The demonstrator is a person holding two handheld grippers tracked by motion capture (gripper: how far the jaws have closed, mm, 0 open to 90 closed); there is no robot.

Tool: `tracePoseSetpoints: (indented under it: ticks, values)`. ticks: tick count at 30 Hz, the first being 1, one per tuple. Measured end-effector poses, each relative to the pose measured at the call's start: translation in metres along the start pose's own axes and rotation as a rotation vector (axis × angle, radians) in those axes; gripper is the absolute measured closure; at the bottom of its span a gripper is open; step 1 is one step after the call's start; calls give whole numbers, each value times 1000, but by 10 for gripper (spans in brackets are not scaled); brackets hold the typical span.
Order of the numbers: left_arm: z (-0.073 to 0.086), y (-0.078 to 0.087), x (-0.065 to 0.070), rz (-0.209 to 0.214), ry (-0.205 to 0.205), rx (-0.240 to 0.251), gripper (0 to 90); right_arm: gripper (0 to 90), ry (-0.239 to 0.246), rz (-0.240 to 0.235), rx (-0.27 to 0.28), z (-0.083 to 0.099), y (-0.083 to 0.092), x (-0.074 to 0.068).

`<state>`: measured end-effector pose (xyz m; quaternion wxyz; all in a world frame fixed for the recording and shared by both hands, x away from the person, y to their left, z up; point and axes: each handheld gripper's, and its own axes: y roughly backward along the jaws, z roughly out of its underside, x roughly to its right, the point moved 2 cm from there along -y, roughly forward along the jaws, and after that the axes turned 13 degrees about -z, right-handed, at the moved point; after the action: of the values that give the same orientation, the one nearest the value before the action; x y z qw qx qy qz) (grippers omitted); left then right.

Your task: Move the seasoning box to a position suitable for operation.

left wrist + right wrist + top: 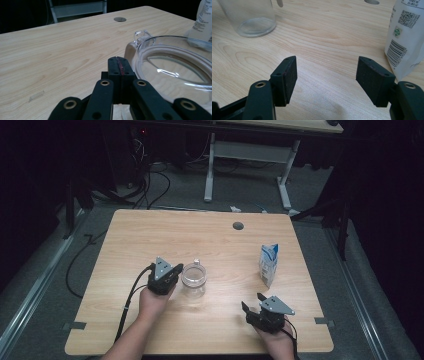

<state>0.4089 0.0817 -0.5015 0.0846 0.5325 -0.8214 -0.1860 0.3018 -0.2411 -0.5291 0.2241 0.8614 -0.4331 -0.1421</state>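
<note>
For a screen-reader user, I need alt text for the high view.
On a wooden table, a person's left gripper, jaws shut, sits beside an empty clear glass jar. The right gripper rests open near the front edge. A small blue-and-white carton stands upright to the right.

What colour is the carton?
The carton is white with blue print on its top and side; the high view shows it best.

Carton (pixel 403 37) and jar (pixel 249 15) tops cut off
</note>
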Motion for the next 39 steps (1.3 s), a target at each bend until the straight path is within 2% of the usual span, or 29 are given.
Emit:
tracePoseSetpoints:
  ticks: [2, 3, 10, 27, 31, 32, 33, 37, 39]
  values:
    - [1, 3, 1, 4, -5, 4, 900, 336, 2, 1, -2, 0, 0, -1]
    - [3, 7, 3, 18, 9, 3, 900, 336, 4, 0, -1, -1, 0, -1]
    - [3, 20, 11, 36, 19, 17, 900, 336, 8, -1, -6, -1, -2, -3]
    - [15, 43, 30, 84, 2, 35, 899, 336, 17, -5, -7, -1, -2, -5]
    - [15, 42, 30, 55, -18, 39, 897, 337, 17, -4, -7, -1, -1, -4]
    - [15, 42, 30, 55, -18, 39, 897, 337, 17, -4, -7, -1, -1, -4]
    - [15, 37, 27, 40, -1, 36, 897, 336, 16, -4, -7, -1, -2, -5]
    - [15, 28, 26, 33, -2, 20, 897, 336, 20, -6, -4, -2, -2, -5]
    - [15, 24, 28, 45, 8, 17, 893, 336, 19, -6, -4, -2, -2, -5]
